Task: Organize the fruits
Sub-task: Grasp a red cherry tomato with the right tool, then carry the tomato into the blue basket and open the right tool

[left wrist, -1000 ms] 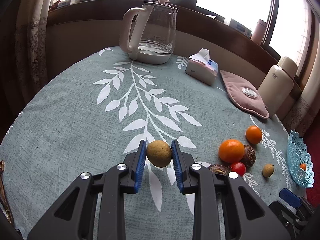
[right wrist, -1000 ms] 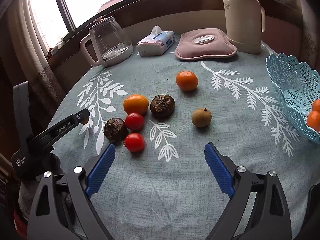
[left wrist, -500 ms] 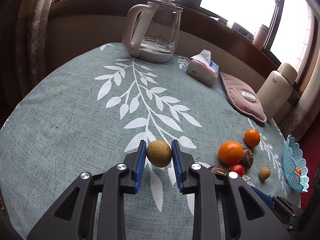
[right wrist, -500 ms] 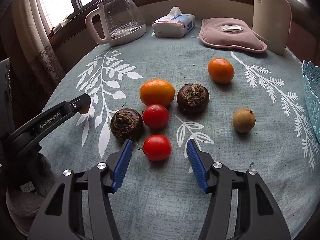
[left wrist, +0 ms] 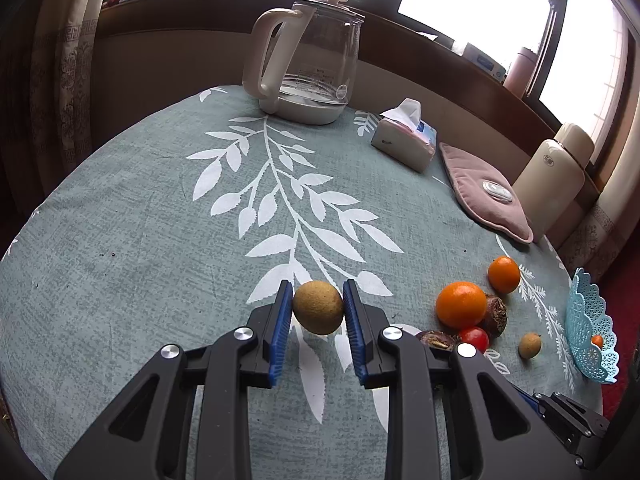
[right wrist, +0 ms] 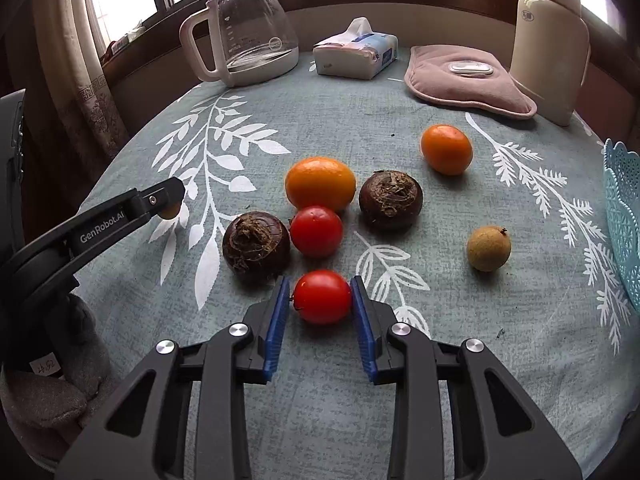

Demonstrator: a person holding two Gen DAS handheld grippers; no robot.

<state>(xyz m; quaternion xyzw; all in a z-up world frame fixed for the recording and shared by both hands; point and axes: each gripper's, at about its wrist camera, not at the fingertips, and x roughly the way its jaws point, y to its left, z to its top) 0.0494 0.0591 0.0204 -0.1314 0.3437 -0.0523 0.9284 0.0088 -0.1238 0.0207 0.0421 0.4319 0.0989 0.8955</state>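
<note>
My left gripper (left wrist: 318, 308) is shut on a tan round fruit (left wrist: 318, 307) and holds it above the cloth. My right gripper (right wrist: 322, 298) has its blue pads closed against a red tomato (right wrist: 322, 297) that rests on the table. Beyond it lie a second tomato (right wrist: 316, 231), two dark brown water chestnuts (right wrist: 256, 245) (right wrist: 390, 199), two oranges (right wrist: 320, 183) (right wrist: 446, 149) and another tan fruit (right wrist: 488, 248). The light blue basket (right wrist: 624, 220) stands at the right edge; in the left wrist view (left wrist: 590, 322) it holds a small orange fruit.
A glass kettle (right wrist: 244, 36), a tissue pack (right wrist: 356, 55), a pink heating pad (right wrist: 468, 80) and a cream thermos (right wrist: 550, 40) stand along the far side of the leaf-patterned tablecloth (left wrist: 160, 220). The left gripper's arm (right wrist: 100, 224) shows at the left of the right wrist view.
My right gripper moved forward and down to the nearest tomato and closed from wide open onto it. The left gripper keeps its hold on the tan fruit.
</note>
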